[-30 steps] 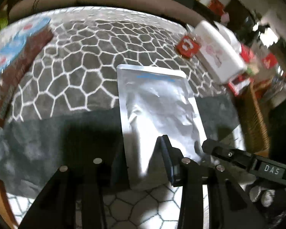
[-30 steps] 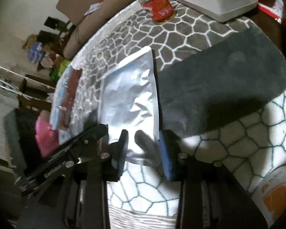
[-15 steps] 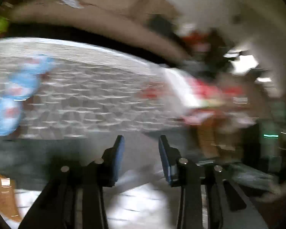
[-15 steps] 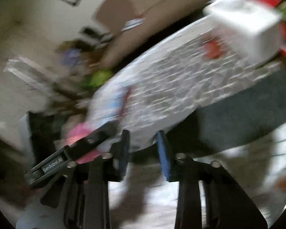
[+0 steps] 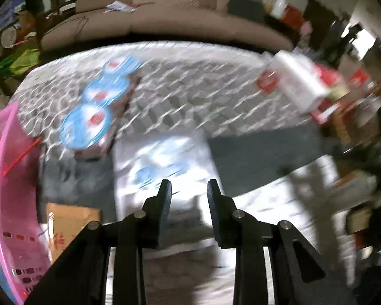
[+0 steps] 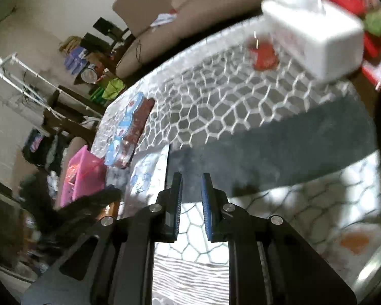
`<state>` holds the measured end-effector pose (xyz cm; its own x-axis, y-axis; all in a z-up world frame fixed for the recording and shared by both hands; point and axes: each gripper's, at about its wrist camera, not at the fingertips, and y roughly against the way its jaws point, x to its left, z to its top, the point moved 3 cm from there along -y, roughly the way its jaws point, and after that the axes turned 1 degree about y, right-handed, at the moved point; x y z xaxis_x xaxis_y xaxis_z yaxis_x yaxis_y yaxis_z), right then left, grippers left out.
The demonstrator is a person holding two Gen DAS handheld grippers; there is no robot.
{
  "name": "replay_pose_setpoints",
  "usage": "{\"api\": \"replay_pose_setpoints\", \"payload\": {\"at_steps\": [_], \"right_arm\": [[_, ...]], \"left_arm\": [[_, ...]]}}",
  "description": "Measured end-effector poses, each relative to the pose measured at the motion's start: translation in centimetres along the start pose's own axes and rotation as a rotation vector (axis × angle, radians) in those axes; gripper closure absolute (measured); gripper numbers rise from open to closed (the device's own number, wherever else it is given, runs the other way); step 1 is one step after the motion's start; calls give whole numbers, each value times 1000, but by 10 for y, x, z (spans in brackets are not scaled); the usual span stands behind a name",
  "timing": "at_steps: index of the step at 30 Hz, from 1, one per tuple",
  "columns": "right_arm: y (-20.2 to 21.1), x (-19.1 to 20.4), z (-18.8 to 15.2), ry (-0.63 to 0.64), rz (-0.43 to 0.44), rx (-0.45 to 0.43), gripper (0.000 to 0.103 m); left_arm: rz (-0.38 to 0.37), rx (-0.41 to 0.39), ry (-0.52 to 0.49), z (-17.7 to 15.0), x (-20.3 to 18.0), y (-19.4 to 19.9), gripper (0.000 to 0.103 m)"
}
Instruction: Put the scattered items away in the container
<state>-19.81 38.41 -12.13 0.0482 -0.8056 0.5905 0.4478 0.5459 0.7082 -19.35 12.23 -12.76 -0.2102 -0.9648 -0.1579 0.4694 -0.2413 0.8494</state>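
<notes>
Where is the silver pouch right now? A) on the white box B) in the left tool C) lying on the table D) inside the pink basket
C: the silver pouch lies flat on the table, beyond the empty left tool and beside the pink basket.

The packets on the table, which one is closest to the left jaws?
The silver foil pouch, lying flat just beyond the left gripper. The brown packet with blue round pictures lies farther away, to the left near the pink basket.
</notes>
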Motion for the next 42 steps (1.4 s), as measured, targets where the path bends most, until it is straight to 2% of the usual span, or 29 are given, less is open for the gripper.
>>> {"api": "replay_pose_setpoints", "payload": {"at_steps": [3,5,7,9,13,15,17,19,23,28,31,36,38,42], "right_arm": [[-23,7,-6,47,-20,47,86],[-41,16,-15,67,11,82,78],[-62,24,-24,90,38,130,76],[-79,32,-36,109,64,162,76],[-107,38,-49,88,118,230,76],[-118,37,-56,58,145,264,75],[-129,36,-62,50,131,290,75],[-132,37,-64,44,144,284,72],[-137,38,-63,18,171,281,69],[-140,50,-64,27,180,283,64],[-142,54,-65,33,172,285,64],[-142,54,-74,6,207,320,64],[-140,61,-78,37,168,322,64],[-140,75,-78,71,85,259,64]], "left_arm": [[63,14,-13,-6,15,-12,74],[118,2,-30,-7,24,-15,72],[181,-8,-26,-7,36,-13,55],[219,-28,-4,-13,48,-10,49],[147,-30,28,-16,60,-3,45],[104,-5,34,-19,59,0,45],[81,43,10,-25,54,-3,45],[99,79,-34,-33,50,-6,45],[76,57,-18,-39,51,-4,45],[4,84,14,-45,48,-13,45],[33,66,-14,-47,46,-9,45],[32,66,4,-48,49,-9,45],[30,67,12,-47,49,-10,45],[36,63,35,-46,48,-9,45]]}}
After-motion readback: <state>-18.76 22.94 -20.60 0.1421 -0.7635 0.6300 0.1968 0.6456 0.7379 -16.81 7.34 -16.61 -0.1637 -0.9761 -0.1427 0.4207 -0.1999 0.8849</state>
